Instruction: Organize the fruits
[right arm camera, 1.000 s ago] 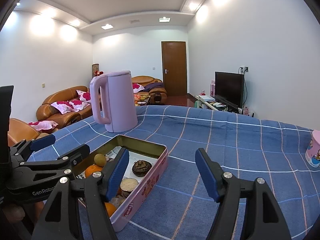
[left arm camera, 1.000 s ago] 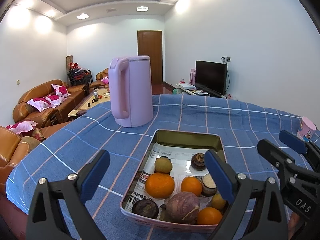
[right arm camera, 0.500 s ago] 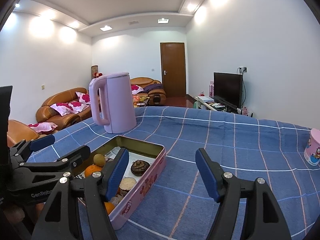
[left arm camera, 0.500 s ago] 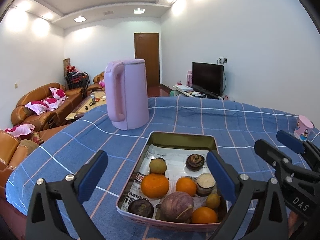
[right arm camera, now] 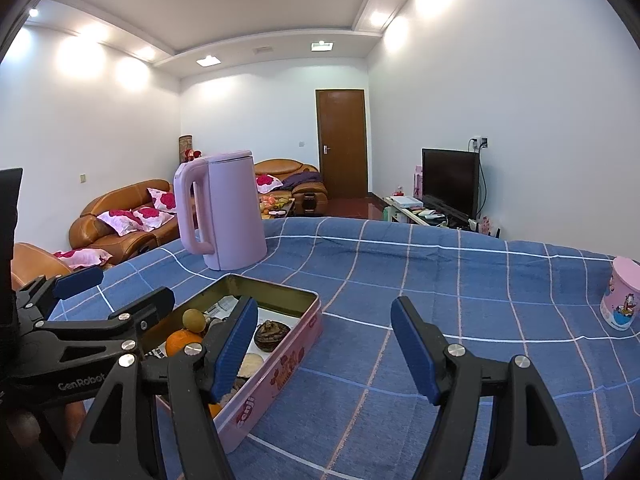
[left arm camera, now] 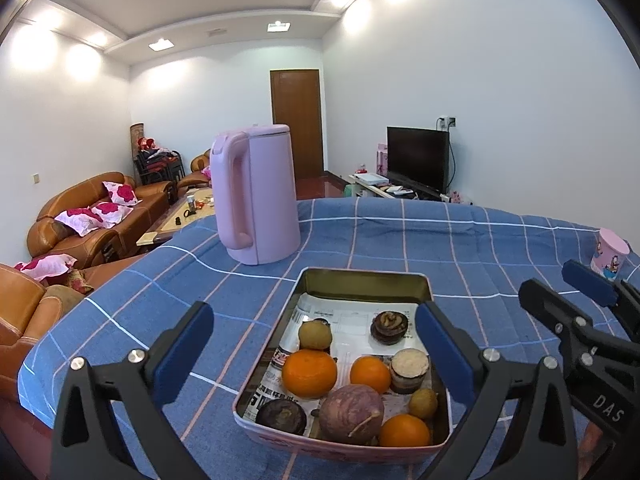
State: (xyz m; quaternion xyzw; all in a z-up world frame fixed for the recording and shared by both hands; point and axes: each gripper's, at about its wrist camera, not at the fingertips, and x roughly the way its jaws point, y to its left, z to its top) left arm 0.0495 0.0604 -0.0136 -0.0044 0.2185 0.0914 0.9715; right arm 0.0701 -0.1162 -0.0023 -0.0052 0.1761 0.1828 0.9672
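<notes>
Hovering your left gripper (left arm camera: 314, 354), jaws just opening wide and empty, over the pink rectangular metal tin (left arm camera: 362, 278) of oranges and brown fruits on the blue checked tablecloth (left arm camera: 460, 248); your right gripper (right arm camera: 324, 346) is hanging open, empty, just right of it.

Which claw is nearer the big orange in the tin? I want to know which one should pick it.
Left. The left claw hangs open right over the tin, the big orange between its fingers in view. The right claw sits open beside the tin, over the blue cloth.
</notes>
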